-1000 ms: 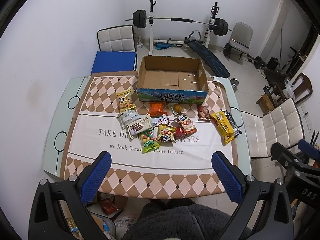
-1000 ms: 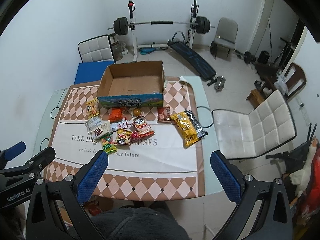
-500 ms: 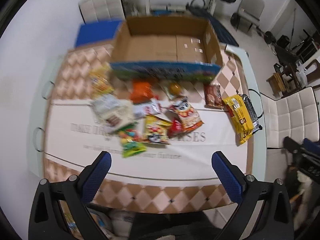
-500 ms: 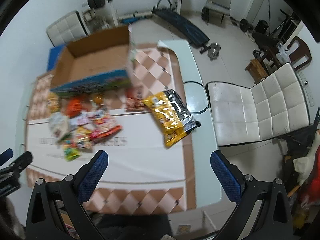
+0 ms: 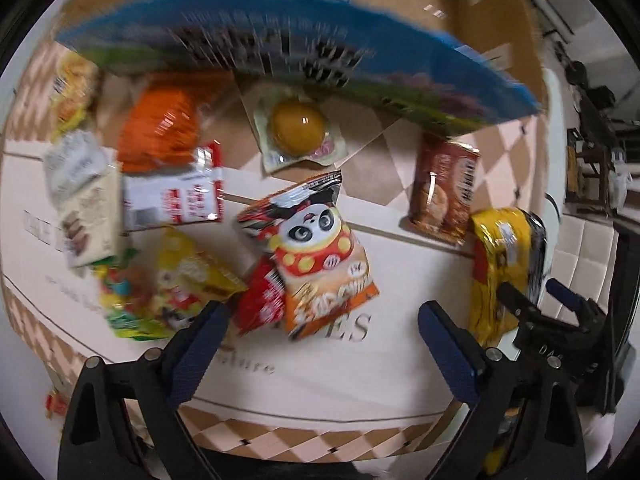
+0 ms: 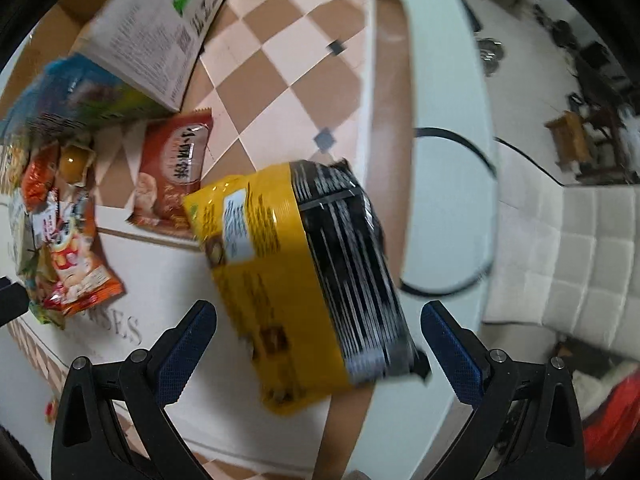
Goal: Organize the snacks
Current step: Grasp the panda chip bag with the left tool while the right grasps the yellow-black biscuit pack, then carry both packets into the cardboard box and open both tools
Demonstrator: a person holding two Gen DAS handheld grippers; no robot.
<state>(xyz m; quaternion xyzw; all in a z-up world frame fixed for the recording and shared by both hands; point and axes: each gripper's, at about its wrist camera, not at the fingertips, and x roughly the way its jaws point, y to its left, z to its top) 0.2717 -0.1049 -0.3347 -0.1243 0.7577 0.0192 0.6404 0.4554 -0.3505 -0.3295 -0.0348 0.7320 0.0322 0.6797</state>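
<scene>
Item: snack packets, loose on the tabletop [image 5: 400,368] before the cardboard box [image 5: 280,40], awaiting boxing. Your left hand-held gripper [image 5: 320,332] gapes empty near the panda packet [image 5: 320,256]; your right hand-held gripper [image 6: 318,336] straddles the yellow bag [image 6: 280,272], unclosed.

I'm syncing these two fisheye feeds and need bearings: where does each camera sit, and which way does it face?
Left wrist: on the left gripper, low over the table, facing the panda snack bag and cardboard box; both blue-padded fingers show, spread open.
Right wrist: on the right gripper, facing down at the yellow-and-black bag; both fingers show, open.
Shared: the yellow-and-black bag, panda snack bag and box.
</scene>
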